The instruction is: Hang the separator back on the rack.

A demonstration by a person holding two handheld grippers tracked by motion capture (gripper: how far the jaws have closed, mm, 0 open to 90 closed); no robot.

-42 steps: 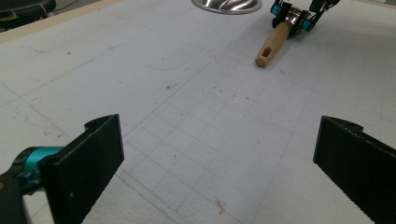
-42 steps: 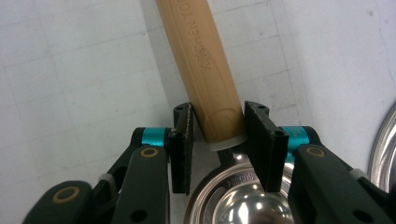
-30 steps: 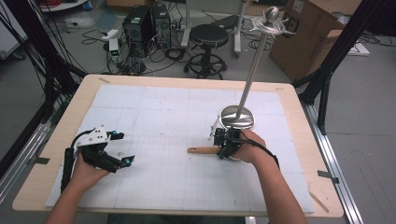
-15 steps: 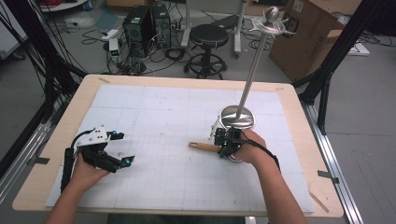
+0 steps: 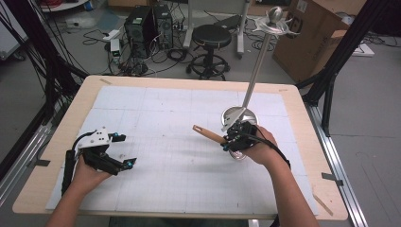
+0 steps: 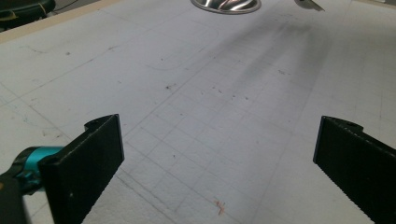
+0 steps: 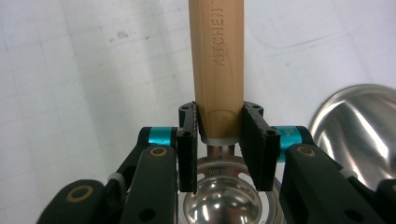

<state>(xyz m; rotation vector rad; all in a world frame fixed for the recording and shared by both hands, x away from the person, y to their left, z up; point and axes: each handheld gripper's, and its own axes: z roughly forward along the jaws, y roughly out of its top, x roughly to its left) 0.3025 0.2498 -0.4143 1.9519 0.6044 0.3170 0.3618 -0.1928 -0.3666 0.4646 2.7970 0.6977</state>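
Ladle (image 7: 218, 70) clamped at its wooden handle by right fingers (image 7: 188, 140), beside steel stand base (image 7: 359, 126); left fingers (image 6: 93, 158) wide, empty.

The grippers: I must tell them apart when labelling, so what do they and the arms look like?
Both grippers, left and right, are black with two flat ribbed black pads and teal rings at the finger joints. The left carries a pale grey three-cornered plate on top. A black cable trails from each along the forearm. The forearms are bare, with no sleeves.
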